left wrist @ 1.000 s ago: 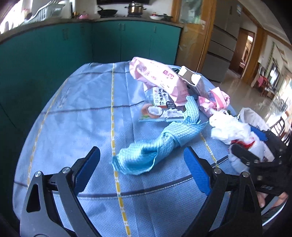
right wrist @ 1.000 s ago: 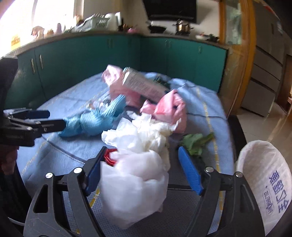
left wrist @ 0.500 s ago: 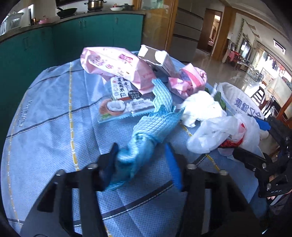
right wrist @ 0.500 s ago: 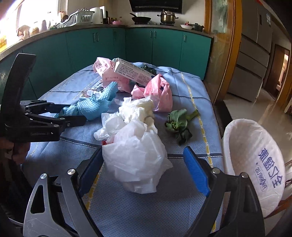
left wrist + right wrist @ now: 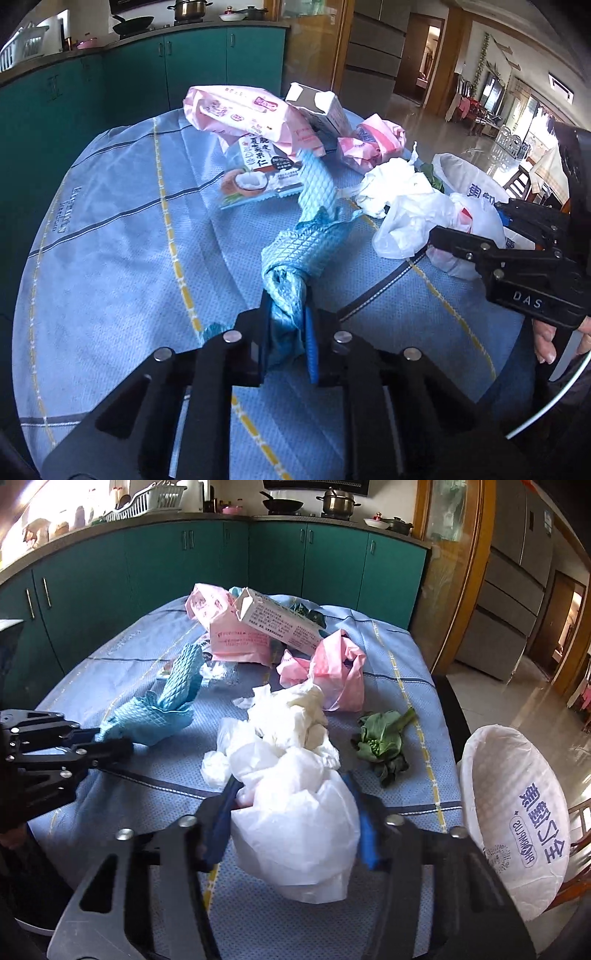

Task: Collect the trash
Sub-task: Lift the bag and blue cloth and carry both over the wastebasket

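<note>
My left gripper (image 5: 286,332) is shut on the near end of a blue waffle cloth (image 5: 303,240) that lies on the table; the cloth also shows in the right wrist view (image 5: 162,712). My right gripper (image 5: 295,827) is closed around a white plastic bag (image 5: 295,834), which also shows in the left wrist view (image 5: 417,218). Crumpled white tissue (image 5: 291,716) lies just beyond the bag. A white-lined trash bin (image 5: 513,830) stands at the table's right edge.
On the blue tablecloth (image 5: 110,240) lie a pink wipes pack (image 5: 243,110), a coconut snack wrapper (image 5: 255,173), an open carton (image 5: 280,620), a pink bag (image 5: 332,672) and a green vegetable (image 5: 380,738). Teal cabinets (image 5: 184,565) stand behind.
My left gripper closed on the blue cloth's near end. My right gripper narrowed around the white plastic bag.
</note>
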### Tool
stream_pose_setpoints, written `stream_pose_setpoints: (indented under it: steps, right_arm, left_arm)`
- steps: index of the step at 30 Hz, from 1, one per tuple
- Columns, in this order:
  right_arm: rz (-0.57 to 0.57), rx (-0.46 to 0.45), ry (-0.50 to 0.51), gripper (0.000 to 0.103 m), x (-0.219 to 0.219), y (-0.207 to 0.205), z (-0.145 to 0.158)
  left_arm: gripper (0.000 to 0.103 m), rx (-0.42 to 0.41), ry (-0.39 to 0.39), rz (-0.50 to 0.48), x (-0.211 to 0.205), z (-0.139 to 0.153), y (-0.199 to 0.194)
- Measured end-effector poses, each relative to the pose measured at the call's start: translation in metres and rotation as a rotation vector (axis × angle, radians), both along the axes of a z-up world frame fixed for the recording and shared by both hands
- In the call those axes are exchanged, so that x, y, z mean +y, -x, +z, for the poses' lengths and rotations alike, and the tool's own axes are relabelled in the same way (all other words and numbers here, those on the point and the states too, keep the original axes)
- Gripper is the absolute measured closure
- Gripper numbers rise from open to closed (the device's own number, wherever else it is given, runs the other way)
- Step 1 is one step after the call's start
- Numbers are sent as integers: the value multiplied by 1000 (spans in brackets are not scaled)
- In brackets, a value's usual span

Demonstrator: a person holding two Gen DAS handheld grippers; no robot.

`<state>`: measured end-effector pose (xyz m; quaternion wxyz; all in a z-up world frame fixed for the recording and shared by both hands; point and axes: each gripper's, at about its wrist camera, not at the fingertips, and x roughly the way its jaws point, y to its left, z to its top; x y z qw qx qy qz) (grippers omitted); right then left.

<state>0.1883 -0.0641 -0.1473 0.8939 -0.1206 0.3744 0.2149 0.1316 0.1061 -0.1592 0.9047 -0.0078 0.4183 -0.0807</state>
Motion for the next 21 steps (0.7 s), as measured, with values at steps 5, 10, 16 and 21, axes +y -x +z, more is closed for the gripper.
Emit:
stream_pose_setpoints:
  steps: [5, 10, 16, 21]
  right_arm:
    - [-5, -12, 9, 60, -5, 7, 8]
    - [-30, -41, 59, 59, -16, 17, 16]
    - [-48, -23, 115, 28, -17, 9, 4]
    - [-37, 13, 124, 28, -9, 5, -8]
  left_arm:
    - [55, -26, 25, 15, 6, 9, 2]
    - [32, -37, 71, 36, 7, 10, -8]
    - [29, -11, 72, 27, -8, -3, -26]
    - [52, -6, 65, 15, -13, -9, -27]
